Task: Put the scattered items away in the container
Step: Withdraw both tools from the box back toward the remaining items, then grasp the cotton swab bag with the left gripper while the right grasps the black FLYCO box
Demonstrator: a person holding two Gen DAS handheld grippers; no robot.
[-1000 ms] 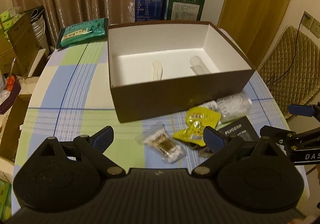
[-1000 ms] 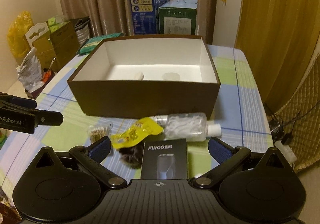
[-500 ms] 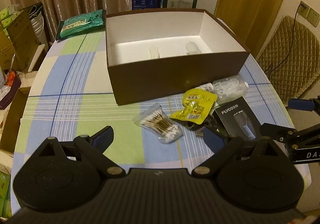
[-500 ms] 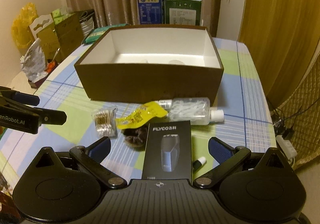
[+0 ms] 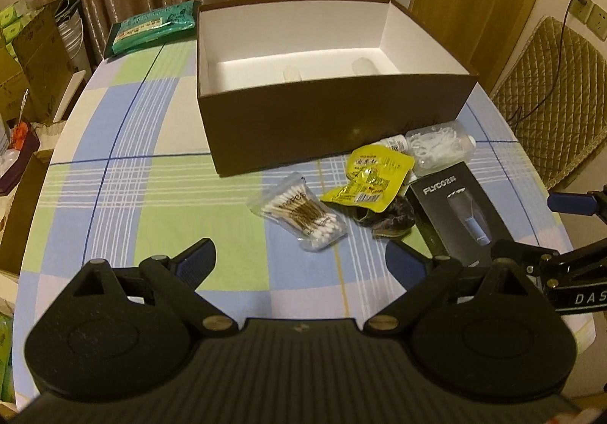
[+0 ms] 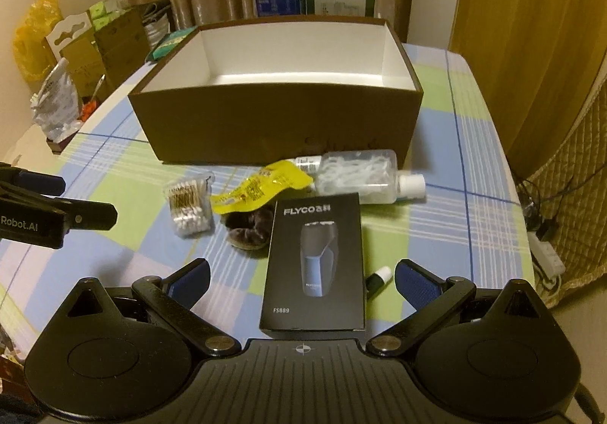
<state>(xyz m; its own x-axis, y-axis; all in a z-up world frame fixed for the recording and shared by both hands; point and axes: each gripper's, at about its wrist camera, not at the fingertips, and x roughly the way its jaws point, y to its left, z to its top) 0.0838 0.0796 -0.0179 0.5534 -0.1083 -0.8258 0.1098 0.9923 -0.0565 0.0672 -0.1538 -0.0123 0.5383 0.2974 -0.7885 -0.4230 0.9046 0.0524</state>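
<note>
Both tools have backed off, jaws apart; shaver box [image 6: 314, 263] lies before right tool [image 6: 302, 278].

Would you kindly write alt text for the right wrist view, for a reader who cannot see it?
The open right gripper hovers over a black FLYCO shaver box lying on a checked tablecloth. Behind it lie a yellow foil packet, a bag of cotton swabs, a clear plastic bottle and an open brown cardboard box.

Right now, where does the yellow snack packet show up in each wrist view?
Left wrist: yellow snack packet lies right of centre, between cotton swabs and black Flyco box.
Right wrist: centre, left of the Flyco box.
Shared landmark: brown box, directly behind it.
</note>
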